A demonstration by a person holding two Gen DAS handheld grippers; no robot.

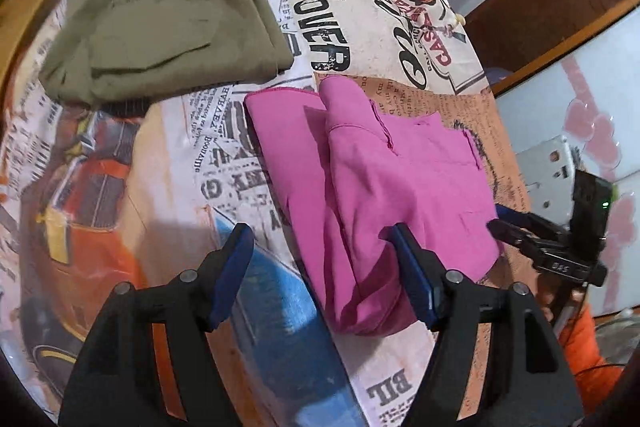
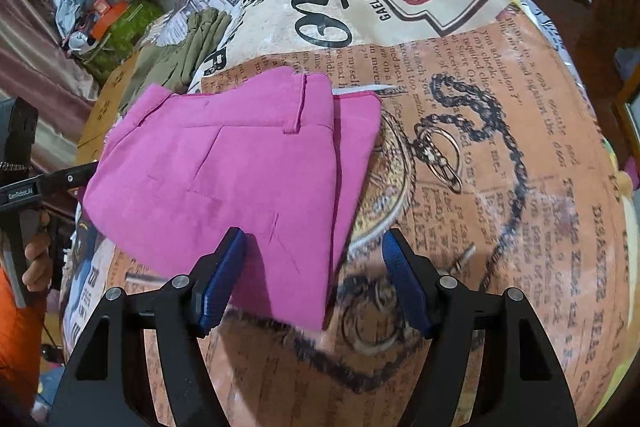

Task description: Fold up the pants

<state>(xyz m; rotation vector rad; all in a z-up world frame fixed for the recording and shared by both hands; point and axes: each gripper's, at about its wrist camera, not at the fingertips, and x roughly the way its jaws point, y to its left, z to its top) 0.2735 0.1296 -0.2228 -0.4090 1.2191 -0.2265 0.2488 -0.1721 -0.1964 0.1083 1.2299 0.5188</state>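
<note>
The pink pants (image 1: 384,187) lie folded into a compact stack on the printed tablecloth (image 1: 192,155); they also show in the right wrist view (image 2: 224,179) with the waistband and a belt loop on top. My left gripper (image 1: 324,239) is open and empty, just above the near edge of the pink stack. My right gripper (image 2: 314,247) is open and empty, hovering over the stack's near corner. The right gripper also shows at the right of the left wrist view (image 1: 516,231).
Folded olive-green pants (image 1: 168,35) lie further back on the table, also in the right wrist view (image 2: 188,55). A wooden cabinet and a white appliance (image 1: 580,87) stand beyond the table edge. A cluttered pile (image 2: 104,23) sits at the back left.
</note>
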